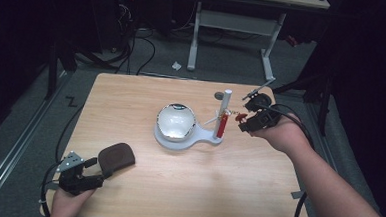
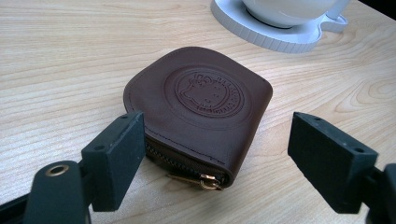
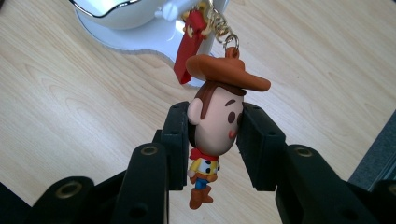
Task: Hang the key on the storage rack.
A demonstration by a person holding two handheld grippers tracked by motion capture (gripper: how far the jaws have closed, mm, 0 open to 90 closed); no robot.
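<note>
Right gripper [image 3: 212, 133]: jaws closed on the head of a small cowboy figure [image 3: 215, 126], one pad against each side of the face; seen in the high view at the right edge of the table [image 1: 258, 118].
Cowboy figure: brown hat, yellow shirt, red neckerchief; hangs head-up, body dangling below the pads, clear of the table.
Chain [image 3: 219, 28]: short metal links run from the hat's top ring up toward the white post [image 1: 224, 110], beside a red strap [image 3: 189, 49].
Left gripper [image 2: 215, 154]: jaws wide apart, one on each side of the near end of a brown pouch [image 2: 201, 105], neither touching it.
Brown pouch: flat on the table, round embossed emblem facing up, zip edge and brass pull toward the gripper; near the table's front left corner [image 1: 116, 157].
White stand [image 1: 187, 138]: round base at mid-table carrying a silver-rimmed bowl [image 1: 175, 121]; the post rises from its right lobe.
Table [image 1: 131, 95]: pale wood.
</note>
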